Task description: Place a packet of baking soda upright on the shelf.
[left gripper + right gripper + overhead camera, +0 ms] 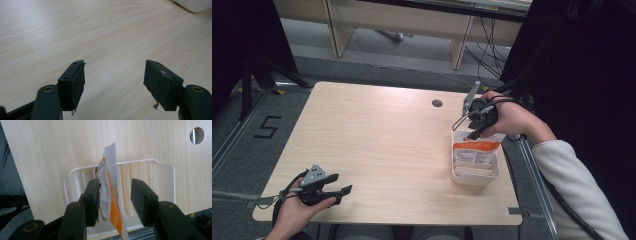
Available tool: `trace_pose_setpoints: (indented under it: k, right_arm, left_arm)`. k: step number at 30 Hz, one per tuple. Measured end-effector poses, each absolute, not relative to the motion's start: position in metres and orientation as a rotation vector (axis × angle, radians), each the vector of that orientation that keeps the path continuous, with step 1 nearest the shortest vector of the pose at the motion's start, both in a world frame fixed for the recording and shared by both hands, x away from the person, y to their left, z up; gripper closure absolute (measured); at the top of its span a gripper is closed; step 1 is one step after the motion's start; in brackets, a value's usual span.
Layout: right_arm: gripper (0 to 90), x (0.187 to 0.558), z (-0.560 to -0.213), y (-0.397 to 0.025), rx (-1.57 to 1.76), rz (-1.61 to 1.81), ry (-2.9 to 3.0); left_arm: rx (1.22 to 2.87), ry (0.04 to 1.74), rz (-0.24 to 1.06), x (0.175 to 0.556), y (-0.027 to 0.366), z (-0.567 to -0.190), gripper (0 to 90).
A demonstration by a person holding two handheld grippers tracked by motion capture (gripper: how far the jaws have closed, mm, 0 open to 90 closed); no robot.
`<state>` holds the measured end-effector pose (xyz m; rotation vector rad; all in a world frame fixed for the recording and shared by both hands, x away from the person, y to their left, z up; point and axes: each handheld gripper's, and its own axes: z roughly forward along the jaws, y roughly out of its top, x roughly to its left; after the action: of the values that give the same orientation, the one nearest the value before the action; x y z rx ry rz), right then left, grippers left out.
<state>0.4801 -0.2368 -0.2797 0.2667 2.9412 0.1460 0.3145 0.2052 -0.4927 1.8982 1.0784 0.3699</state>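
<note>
A white slotted basket stands on the wooden table near its right edge. An orange-and-white packet stands upright in it. My right gripper hovers just over the packet's top, pointing down. In the right gripper view the packet rises between the jaws, which stand wide apart, and it leans against the left pad; the right gripper is open above the basket. My left gripper rests low at the table's front left, open, with bare table between its jaws.
A round cable hole sits in the table behind the basket. The basket's corner shows at the top right of the left gripper view. Desk legs and cables lie on the floor beyond the table.
</note>
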Motion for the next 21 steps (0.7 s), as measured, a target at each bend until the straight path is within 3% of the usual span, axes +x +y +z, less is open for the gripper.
trace_pose_setpoints:
  k: [6,13,21]
  right_arm:
    - [61.8,0.474,-0.282,-0.229,0.292,0.204,2.92]
    - [72.4,0.451,-0.291,-0.208,0.171,0.229,2.923]
    - [77.5,0.427,-0.323,-0.186,-0.006,0.22,2.96]
  left_arm:
    - [1.897,1.079,0.371,0.315,0.205,-0.493,32.5]
    - [1.896,1.079,0.378,0.314,0.205,-0.492,32.4]
    - [1.895,1.077,0.378,0.314,0.205,-0.492,32.3]
